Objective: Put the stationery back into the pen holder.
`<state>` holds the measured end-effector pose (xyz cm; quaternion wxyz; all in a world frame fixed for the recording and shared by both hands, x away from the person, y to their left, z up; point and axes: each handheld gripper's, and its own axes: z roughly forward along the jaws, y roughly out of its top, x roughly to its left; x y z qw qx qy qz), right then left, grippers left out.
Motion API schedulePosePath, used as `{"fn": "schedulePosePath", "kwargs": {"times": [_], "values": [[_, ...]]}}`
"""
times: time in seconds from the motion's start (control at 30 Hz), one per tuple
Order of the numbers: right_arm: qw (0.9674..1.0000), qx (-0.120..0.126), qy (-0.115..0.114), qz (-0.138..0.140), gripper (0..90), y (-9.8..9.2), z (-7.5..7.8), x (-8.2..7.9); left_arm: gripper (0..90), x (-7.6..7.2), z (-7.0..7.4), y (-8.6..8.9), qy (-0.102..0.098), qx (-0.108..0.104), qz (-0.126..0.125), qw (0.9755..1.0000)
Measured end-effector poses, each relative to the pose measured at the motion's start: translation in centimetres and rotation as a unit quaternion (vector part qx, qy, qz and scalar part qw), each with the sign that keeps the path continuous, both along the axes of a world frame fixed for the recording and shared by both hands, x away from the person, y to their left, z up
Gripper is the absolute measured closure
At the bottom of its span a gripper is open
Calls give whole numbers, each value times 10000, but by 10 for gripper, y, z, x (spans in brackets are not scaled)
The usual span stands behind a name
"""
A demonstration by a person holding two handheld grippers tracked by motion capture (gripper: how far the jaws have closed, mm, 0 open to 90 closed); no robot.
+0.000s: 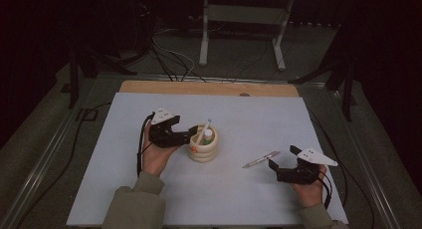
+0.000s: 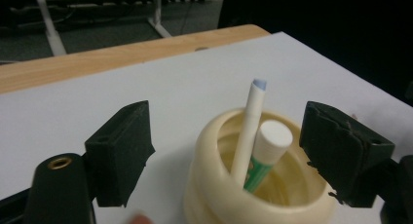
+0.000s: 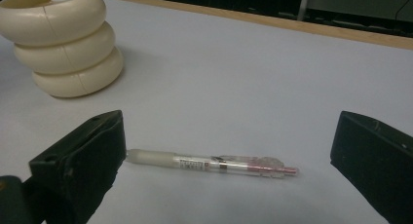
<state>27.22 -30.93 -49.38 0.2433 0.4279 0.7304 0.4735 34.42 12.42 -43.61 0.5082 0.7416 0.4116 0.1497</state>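
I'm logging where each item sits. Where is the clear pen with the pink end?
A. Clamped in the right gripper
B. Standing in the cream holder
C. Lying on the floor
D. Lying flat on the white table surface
D: the clear pen lies flat on the white table surface, between the open jaws of the right gripper and apart from the cream holder.

The high view looks forward and down from the person's side, taking in the whole white table [image 1: 149,189], its far wooden edge at 12 o'clock and dark floor beyond. The left gripper view sits close and low, looking between its own jaws into the cream ringed cup [image 2: 214,185], toward the far edge. The right gripper view is also low and near, facing a pen [image 3: 209,163] on the table, with the same cup [image 3: 63,48] at 10 o'clock.
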Motion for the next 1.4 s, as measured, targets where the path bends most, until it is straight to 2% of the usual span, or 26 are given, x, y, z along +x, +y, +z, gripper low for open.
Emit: {"fn": "schedulePosePath", "kwargs": {"times": [0.03,0.07,0.1,0.17,0.27,0.33,0.63,0.83,0.87,1.1,1.23,1.3,1.4], "values": [[10000,0,0,0,3,0,0,0,235,0,0,0,0,0,0,10000],[10000,6,5,-8,3,0,0,0,235,-4,-1,5,-67,58,108,9999],[10000,5,1,-9,3,0,0,0,179,-5,-2,8,-54,90,153,9998],[10000,-1,-2,-1,3,0,0,0,148,-8,-2,14,-47,150,188,9997],[10000,-18,-9,10,3,0,0,0,27,-14,-3,22,-99,198,325,9992],[10000,-8,-14,0,3,0,0,0,10,-18,-2,29,-182,228,394,9988],[10000,-48,-9,-6,3,0,0,0,3,-30,-1,52,-303,229,587,9976],[10000,-62,-1,-24,3,0,-1,0,3,-39,-6,70,-403,169,666,9968],[10000,-59,-2,-24,3,1,-1,0,3,-43,-10,75,-429,179,736,9962],[9999,-107,4,-37,3,2,-2,0,3,-58,-23,89,-556,138,810,9951],[9999,-110,-2,-39,3,2,-2,0,3,-64,-27,95,-665,182,914,9934],[9999,-94,-12,-42,3,1,-1,0,3,-67,-29,96,-706,313,966,9923],[10000,-79,-13,-30,3,0,-1,0,3,-70,-33,97,-742,372,1044,9911]]}}
